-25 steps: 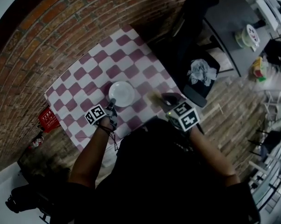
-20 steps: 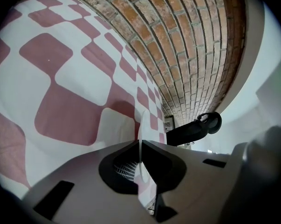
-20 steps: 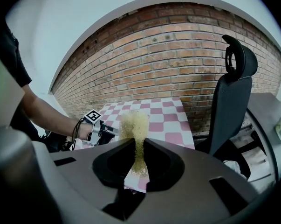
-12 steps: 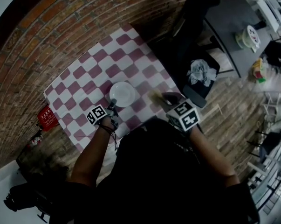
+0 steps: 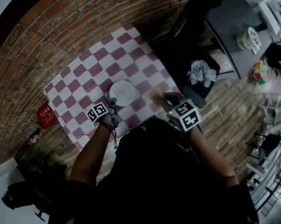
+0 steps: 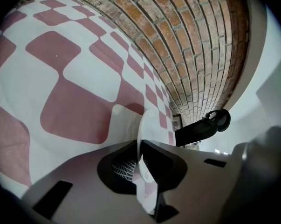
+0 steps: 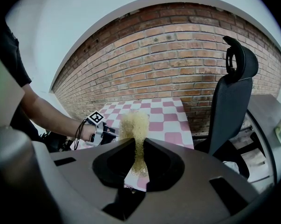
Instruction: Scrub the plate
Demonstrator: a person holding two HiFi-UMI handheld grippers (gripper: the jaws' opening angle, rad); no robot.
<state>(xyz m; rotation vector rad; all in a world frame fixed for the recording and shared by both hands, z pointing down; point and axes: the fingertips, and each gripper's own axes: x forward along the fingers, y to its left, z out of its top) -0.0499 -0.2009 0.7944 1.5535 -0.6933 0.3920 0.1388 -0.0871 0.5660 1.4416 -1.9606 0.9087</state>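
**A:** Plate (image 5: pixel 122 93) first: where does it lie?

**B:** On the desk (image 5: pixel 82 76), which is covered in red-and-white checks. It is a round white plate and sits toward the near side of the desk, close to the person.

**A:** And the left gripper (image 6: pixel 139 147)?

**B:** It is at the plate's near-left rim. In the left gripper view the rim runs edge-on straight between the jaws. They are clenched on it, with the pads close against either side. The jaws have just been easing a little wider, and the rim is between them.

**A:** Is the plate flat or tipped up?

**B:** I cannot tell from these views.

**A:** What about the right gripper (image 7: pixel 138 143)?

**B:** Its jaws are grasping a yellow sponge (image 7: pixel 133 125). The sponge is pinched at its lower part, and the rest sticks up beyond the jaw tips. In the head view the sponge hangs over the near right part of the desk. It is near the plate's right side but apart from it, not touching.

**A:** So the two grippers sit on opposite sides of the plate?

**B:** Yes. The left one is on the rim and the right one is off to the side with the sponge. The right gripper view looks across at the person's left forearm and at the marker cube on the left gripper.

**A:** Anything around the desk?

**B:** A brick wall (image 7: pixel 177 45) stands behind it. A black office chair (image 7: pixel 236 92) stands just beside the desk's right end.
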